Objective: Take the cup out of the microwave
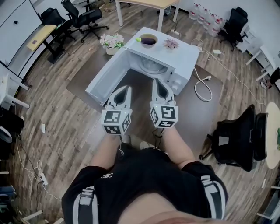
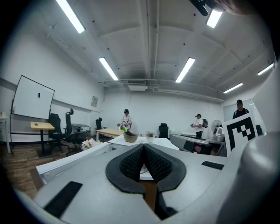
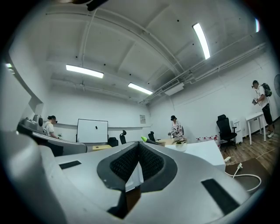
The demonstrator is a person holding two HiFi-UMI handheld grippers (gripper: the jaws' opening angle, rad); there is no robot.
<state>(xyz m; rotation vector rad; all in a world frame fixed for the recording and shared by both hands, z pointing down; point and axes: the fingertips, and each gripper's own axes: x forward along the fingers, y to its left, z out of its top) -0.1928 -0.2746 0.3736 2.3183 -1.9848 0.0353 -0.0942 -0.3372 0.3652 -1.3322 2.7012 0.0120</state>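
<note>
Your left gripper and right gripper hover pinched shut, empty, before the open microwave. The cup looks to be that pale round shape inside. Reach in closed and you'll knock it over, or clip the door.

Location type: open-plan office / lab-type workspace. Evidence: wood-look floor; black swivel chairs w/ wheeled bases; light-wood desks; wall-side whiteboard; ceiling strip lights w/ exposed pipework; water jugs by wall; cables + power strip on floor; several persons standing at rear.
</note>
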